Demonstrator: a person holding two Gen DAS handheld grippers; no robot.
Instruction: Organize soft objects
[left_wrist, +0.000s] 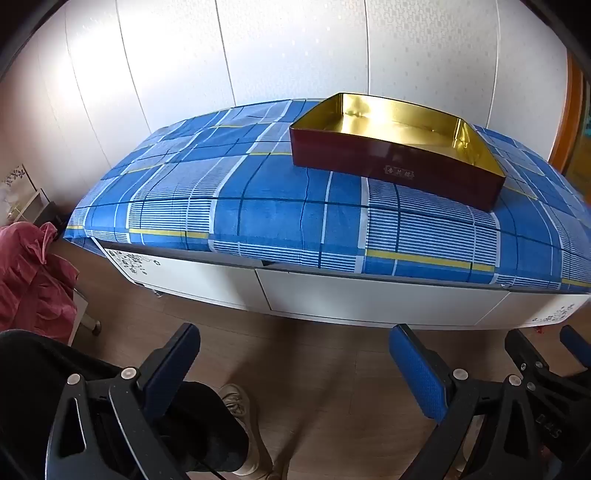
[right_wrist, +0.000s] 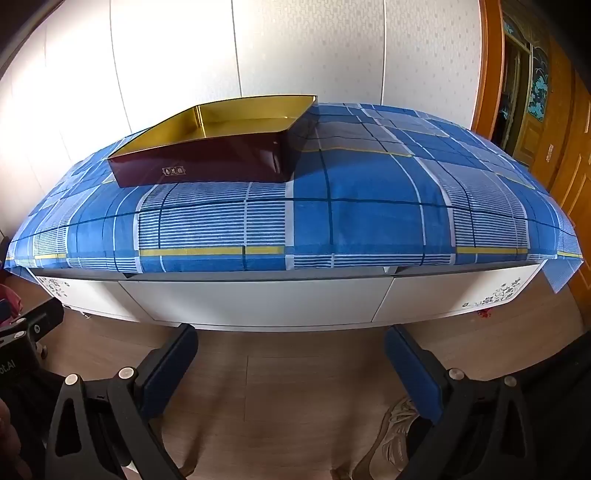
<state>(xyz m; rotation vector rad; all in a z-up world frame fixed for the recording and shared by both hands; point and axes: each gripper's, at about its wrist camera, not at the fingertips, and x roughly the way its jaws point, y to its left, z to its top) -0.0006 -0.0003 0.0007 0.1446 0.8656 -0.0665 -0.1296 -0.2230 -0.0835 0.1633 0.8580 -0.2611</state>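
A dark red tin box (left_wrist: 391, 162) with a shiny gold inside lies on a blue checked cloth (left_wrist: 258, 206) that covers a low white cabinet (left_wrist: 369, 299). Nothing shows inside the box. In the right wrist view the same box (right_wrist: 207, 162) sits at the left of the cloth (right_wrist: 369, 214). My left gripper (left_wrist: 295, 354) hangs open over the wooden floor, short of the cabinet, with nothing between its blue pads. My right gripper (right_wrist: 291, 354) is open too, over the floor in front of the cabinet (right_wrist: 258, 299). No soft object other than the cloth lies on top.
A red garment (left_wrist: 33, 280) hangs over something at the left. The person's dark trouser leg and light shoe (left_wrist: 240, 406) stand on the floor below. A wooden door (right_wrist: 539, 110) is at the right; a white panelled wall (right_wrist: 295, 48) is behind.
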